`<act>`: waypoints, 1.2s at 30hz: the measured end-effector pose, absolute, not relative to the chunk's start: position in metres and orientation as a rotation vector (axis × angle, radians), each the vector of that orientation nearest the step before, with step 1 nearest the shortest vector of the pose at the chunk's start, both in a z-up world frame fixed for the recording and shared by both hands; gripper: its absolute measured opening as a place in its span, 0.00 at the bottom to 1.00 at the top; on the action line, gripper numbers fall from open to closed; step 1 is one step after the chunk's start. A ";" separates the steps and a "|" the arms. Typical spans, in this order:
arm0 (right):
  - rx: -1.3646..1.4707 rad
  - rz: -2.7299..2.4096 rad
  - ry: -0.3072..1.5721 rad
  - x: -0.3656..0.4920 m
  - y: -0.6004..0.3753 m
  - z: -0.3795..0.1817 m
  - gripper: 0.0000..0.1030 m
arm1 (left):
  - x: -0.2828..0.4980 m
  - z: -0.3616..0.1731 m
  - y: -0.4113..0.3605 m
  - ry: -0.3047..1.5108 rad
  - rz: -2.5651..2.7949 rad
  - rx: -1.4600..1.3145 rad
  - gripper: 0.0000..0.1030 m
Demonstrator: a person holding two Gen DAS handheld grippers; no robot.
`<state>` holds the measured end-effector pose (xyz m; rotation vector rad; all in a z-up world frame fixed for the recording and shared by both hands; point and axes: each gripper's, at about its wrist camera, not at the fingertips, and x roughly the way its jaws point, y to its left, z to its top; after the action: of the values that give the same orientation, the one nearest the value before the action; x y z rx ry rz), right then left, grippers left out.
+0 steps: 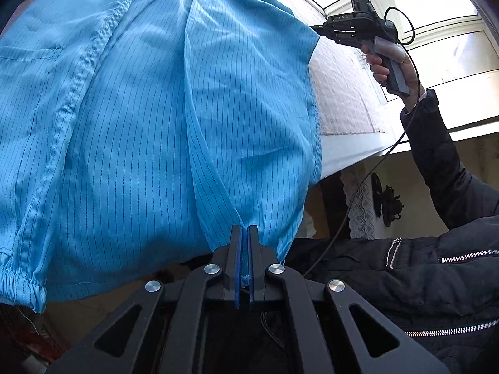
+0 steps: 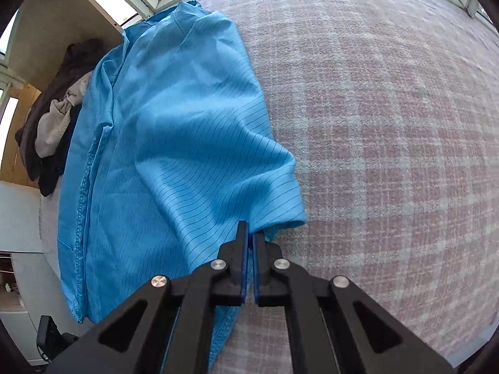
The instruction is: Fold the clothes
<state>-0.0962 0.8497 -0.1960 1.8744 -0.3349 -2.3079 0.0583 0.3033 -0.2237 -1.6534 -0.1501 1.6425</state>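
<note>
Dark clothes pile [image 2: 53,118] beside blue garment [image 2: 174,143] on plaid bed [image 2: 389,124]; L gripper [image 1: 244,233] & R gripper [image 2: 249,233] both clamped on garment hem, raised.

The only readable lettering is "D A S", in pale capitals on the black body of the right tongs [image 1: 315,27] as seen from the left wrist camera. The blue garment [image 1: 149,118] shows thin dark pinstripes but carries no legible label, number or brand.
</note>
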 end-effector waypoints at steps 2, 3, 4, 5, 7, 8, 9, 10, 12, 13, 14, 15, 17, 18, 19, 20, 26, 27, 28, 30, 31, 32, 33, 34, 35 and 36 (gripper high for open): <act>1.808 -2.405 -0.335 -0.101 0.859 -0.181 0.02 | 0.059 -0.223 0.306 -0.109 1.654 -1.653 0.01; 1.785 -2.442 -0.377 -0.105 0.871 -0.175 0.02 | 0.060 -0.223 0.306 -0.095 1.657 -1.655 0.01; 1.775 -2.465 -0.417 -0.110 0.881 -0.174 0.02 | 0.060 -0.224 0.306 -0.088 1.658 -1.659 0.01; 1.772 -2.480 -0.437 -0.115 0.888 -0.175 0.02 | 0.060 -0.225 0.306 -0.077 1.660 -1.663 0.01; 1.871 -2.392 -0.443 -0.124 0.888 -0.191 0.03 | 0.062 -0.225 0.305 -0.065 1.661 -1.668 0.01; 1.940 -2.320 -0.445 -0.127 0.887 -0.202 0.04 | 0.062 -0.225 0.304 -0.062 1.661 -1.670 0.01; 2.000 -2.251 -0.446 -0.130 0.885 -0.211 0.04 | 0.063 -0.225 0.303 -0.058 1.660 -1.673 0.01; 2.000 -2.224 -0.438 -0.125 0.880 -0.213 0.05 | 0.064 -0.225 0.302 -0.056 1.661 -1.673 0.01; 1.997 -2.226 -0.343 -0.114 0.871 -0.204 0.09 | 0.065 -0.223 0.298 -0.063 1.670 -1.670 0.01; 1.999 -2.255 -0.293 -0.107 0.867 -0.195 0.12 | 0.066 -0.222 0.295 -0.068 1.675 -1.669 0.01; 1.998 -2.283 -0.242 -0.100 0.864 -0.185 0.12 | 0.067 -0.221 0.292 -0.075 1.680 -1.672 0.01; 1.969 -2.321 -0.192 -0.093 0.856 -0.174 0.12 | 0.067 -0.220 0.289 -0.078 1.688 -1.673 0.01; 1.894 -2.326 -0.128 -0.080 0.832 -0.158 0.13 | 0.069 -0.219 0.285 -0.071 1.713 -1.674 0.01; 1.849 -2.301 -0.111 -0.073 0.816 -0.153 0.13 | 0.070 -0.218 0.283 -0.071 1.721 -1.671 0.01; 1.806 -2.275 -0.095 -0.067 0.801 -0.149 0.15 | 0.072 -0.218 0.280 -0.079 1.727 -1.671 0.01; 1.762 -2.249 -0.079 -0.060 0.785 -0.144 0.18 | 0.073 -0.217 0.278 -0.088 1.738 -1.672 0.01; 1.717 -1.963 0.137 -0.020 0.676 -0.182 0.24 | 0.085 -0.201 0.298 -0.143 1.737 -1.545 0.01; 1.730 -1.930 0.186 -0.012 0.668 -0.191 0.24 | 0.085 -0.201 0.305 -0.166 1.719 -1.528 0.02; 1.742 -1.897 0.231 -0.004 0.659 -0.200 0.24 | 0.084 -0.205 0.311 -0.183 1.704 -1.524 0.05; 1.786 -1.844 0.276 0.003 0.654 -0.218 0.24 | 0.082 -0.217 0.323 -0.158 1.721 -1.544 0.05; 1.809 -1.824 0.300 0.006 0.653 -0.226 0.24 | 0.081 -0.223 0.330 -0.133 1.732 -1.557 0.06; 1.830 -1.822 0.350 0.009 0.655 -0.232 0.24 | 0.082 -0.230 0.334 -0.115 1.735 -1.571 0.06; 1.848 -1.821 0.397 0.012 0.657 -0.238 0.24 | 0.083 -0.237 0.339 -0.113 1.731 -1.587 0.06; 1.847 -1.819 0.419 0.015 0.662 -0.239 0.24 | 0.086 -0.245 0.344 -0.115 1.717 -1.604 0.06; 1.849 -1.816 0.443 0.018 0.666 -0.240 0.27 | 0.091 -0.253 0.350 -0.112 1.690 -1.621 0.06; 1.878 -1.801 0.479 0.020 0.671 -0.241 0.27 | 0.097 -0.258 0.356 -0.093 1.672 -1.632 0.06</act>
<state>0.0205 0.6713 -0.2415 1.8777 0.4791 -1.8007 0.0971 0.3561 -0.2579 -1.6322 -0.0928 1.6717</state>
